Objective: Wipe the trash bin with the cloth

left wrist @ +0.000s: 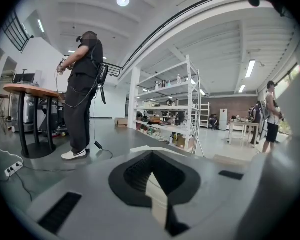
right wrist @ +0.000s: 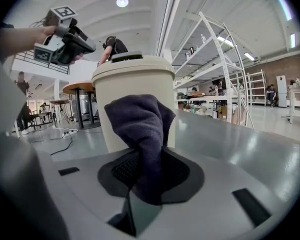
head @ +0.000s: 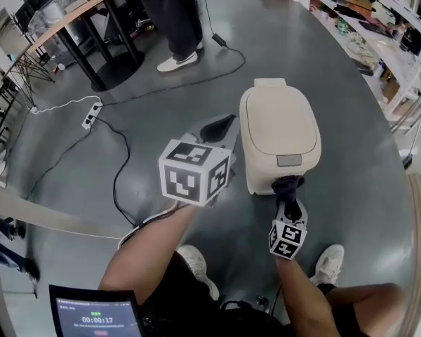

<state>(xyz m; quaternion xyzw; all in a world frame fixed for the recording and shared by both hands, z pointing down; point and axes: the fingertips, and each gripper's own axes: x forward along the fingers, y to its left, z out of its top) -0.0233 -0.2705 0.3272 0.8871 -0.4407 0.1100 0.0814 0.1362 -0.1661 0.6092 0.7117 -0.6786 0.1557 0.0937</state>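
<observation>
View from the right gripper [right wrist: 146, 151] showed its jaws pinching the dark purple cloth [right wrist: 140, 121], with the rounded beige plastic trash bin [right wrist: 135, 79] just ahead. The left gripper [left wrist: 151, 155] had its jaws closed and empty, open grey floor [left wrist: 110, 146] beyond.

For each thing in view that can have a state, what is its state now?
trash bin: upright on the floor, lid closed.
cloth: bunched, at the trash bin's front; whether it touches is unclear.
right gripper: shut on the cloth.
left gripper: jaws together, nothing between them.
tablet screen: lit.
</observation>
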